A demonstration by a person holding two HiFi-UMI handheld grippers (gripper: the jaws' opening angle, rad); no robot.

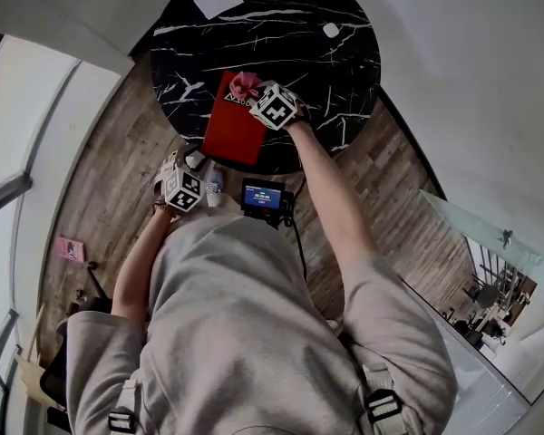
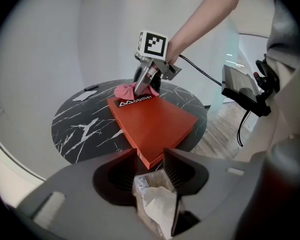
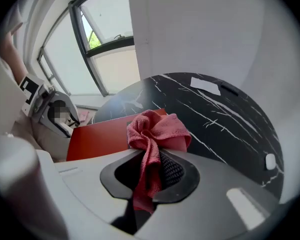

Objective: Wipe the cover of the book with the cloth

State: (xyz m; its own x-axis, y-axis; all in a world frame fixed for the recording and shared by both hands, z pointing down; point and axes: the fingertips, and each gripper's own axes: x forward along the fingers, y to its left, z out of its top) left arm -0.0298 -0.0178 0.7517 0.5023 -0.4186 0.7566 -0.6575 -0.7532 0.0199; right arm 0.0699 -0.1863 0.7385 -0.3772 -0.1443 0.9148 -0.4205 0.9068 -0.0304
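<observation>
A red book (image 1: 236,127) with white print at its far end lies on the round black marble table (image 1: 344,80), its near corner over the table's edge. My right gripper (image 1: 256,94) is shut on a pink cloth (image 3: 157,129), which rests bunched on the book's far end (image 2: 152,119) by the print. Seen from the left gripper view, that cloth (image 2: 125,90) hangs under the right gripper (image 2: 146,86). My left gripper (image 2: 149,156) stays off the table's near edge, just short of the book's near corner. It is shut on a crumpled clear plastic packet (image 2: 152,196) with white paper inside.
A white card (image 1: 218,0) and a small white object (image 1: 331,30) lie at the table's far side. A small screen (image 1: 262,196) with a cable hangs at the person's chest. Wooden floor surrounds the table; a glass panel (image 1: 471,229) stands at the right.
</observation>
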